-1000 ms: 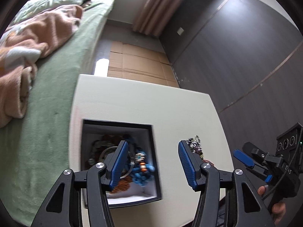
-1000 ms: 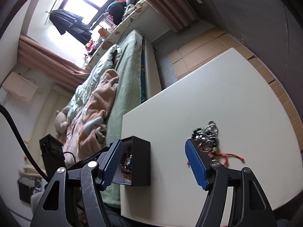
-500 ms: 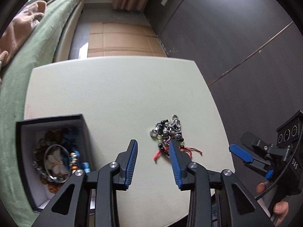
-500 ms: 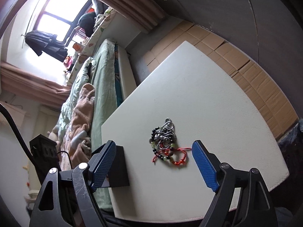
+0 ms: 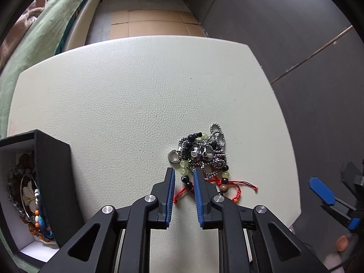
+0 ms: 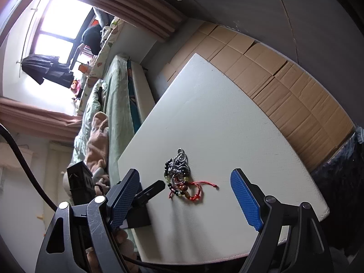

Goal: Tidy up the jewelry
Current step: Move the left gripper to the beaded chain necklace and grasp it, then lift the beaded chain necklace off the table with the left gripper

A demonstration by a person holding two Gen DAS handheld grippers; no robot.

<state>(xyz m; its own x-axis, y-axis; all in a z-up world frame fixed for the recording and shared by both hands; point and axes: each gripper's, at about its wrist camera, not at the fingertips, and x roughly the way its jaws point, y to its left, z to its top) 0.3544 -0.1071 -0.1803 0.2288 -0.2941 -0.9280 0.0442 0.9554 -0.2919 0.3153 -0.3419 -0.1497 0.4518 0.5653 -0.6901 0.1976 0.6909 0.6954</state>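
A tangled pile of jewelry (image 5: 202, 157), with silver chains, black and pale green beads and a red cord bracelet (image 5: 236, 187), lies on the white table (image 5: 136, 95). My left gripper (image 5: 183, 177) is down at the pile's near edge, its jaws narrowed around the black-and-green bead strand (image 5: 185, 175) but still a little apart. A black jewelry box (image 5: 52, 182) with several bracelets inside stands at the left. My right gripper (image 6: 184, 195) is wide open and empty, held back above the table; the pile shows in its view (image 6: 179, 177).
A bed with green sheet (image 6: 113, 95) and pink blanket (image 6: 97, 136) runs along the table's far side. Cardboard (image 5: 154, 22) covers the floor beyond the table. A dark wall (image 5: 284, 34) stands to the right.
My left gripper moved right from above the box to the jewelry pile, lowered to it, and its jaws narrowed. The right gripper drew back and stayed open.
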